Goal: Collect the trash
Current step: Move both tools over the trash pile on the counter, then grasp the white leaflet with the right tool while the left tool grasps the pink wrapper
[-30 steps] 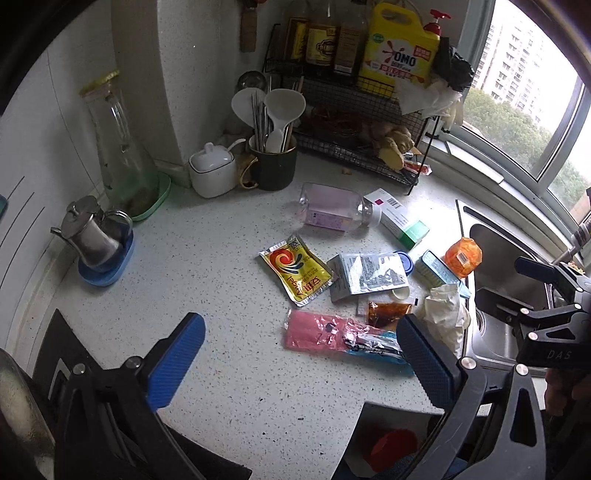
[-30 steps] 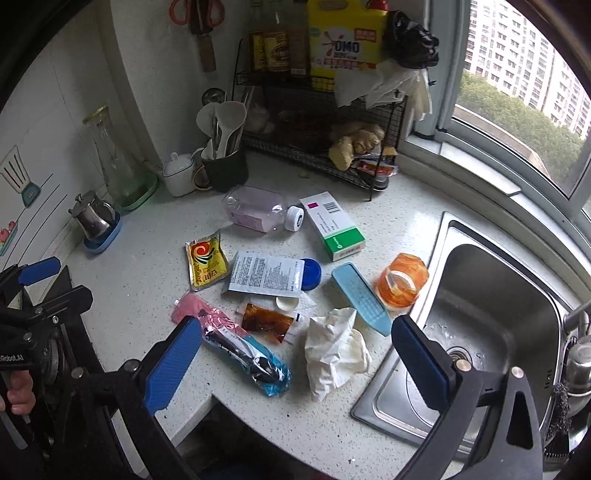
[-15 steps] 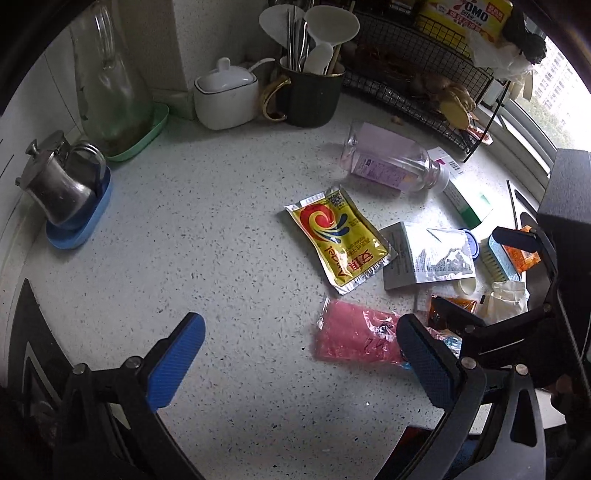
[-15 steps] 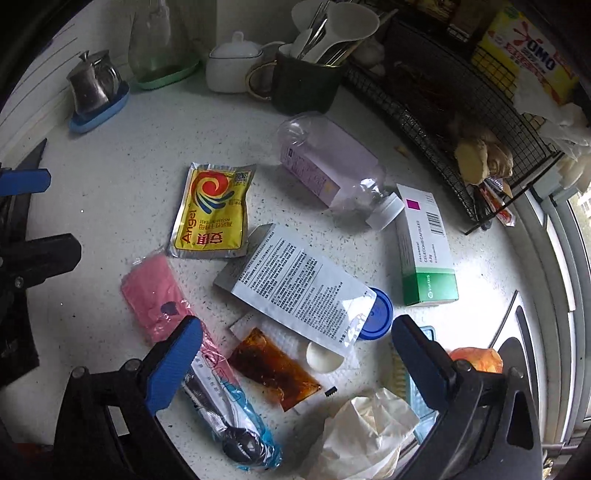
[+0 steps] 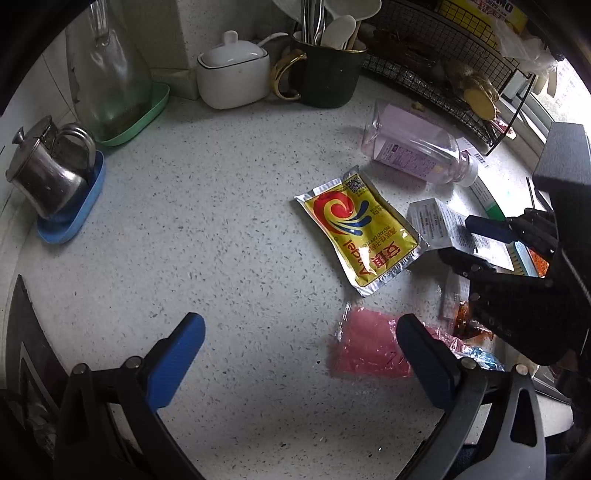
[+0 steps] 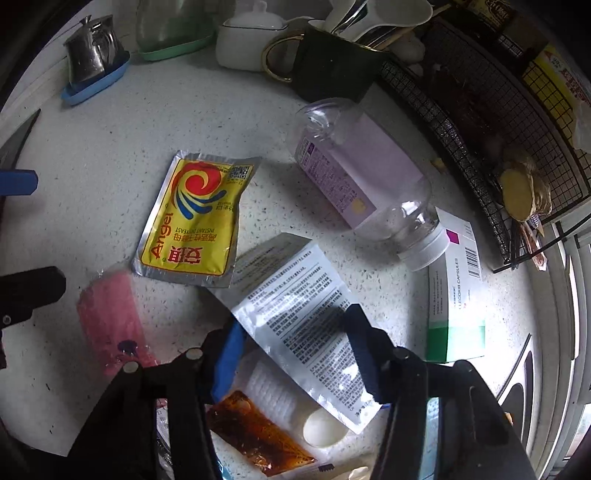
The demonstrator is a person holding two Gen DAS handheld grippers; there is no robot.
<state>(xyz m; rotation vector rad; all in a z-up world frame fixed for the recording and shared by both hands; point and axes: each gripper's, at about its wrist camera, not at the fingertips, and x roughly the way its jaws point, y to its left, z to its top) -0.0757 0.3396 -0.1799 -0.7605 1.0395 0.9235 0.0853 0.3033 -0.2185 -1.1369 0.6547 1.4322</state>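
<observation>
Silver foil of the printed pouch (image 6: 295,317) lies flat between the right gripper (image 6: 291,354)'s blue pads, which are closing on its edges, not yet clearly pinching. Beside the pouch's far corner sits the yellow yeast packet (image 6: 194,218). The left gripper (image 5: 299,354) hangs wide open over bare counter (image 5: 207,221), holding nothing, likely waiting its turn.

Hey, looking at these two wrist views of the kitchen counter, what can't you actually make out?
- Right gripper, right wrist view: closing around the white printed packet; the packet's edges hide whether the pads press it.
- Brown sauce sachet, right wrist view: partly hidden by the gripper's frame.
- Pink wrapper, left wrist view: its right end lies behind the left gripper's finger.
- Yellow detergent jug, left wrist view: cut off by the top edge.
</observation>
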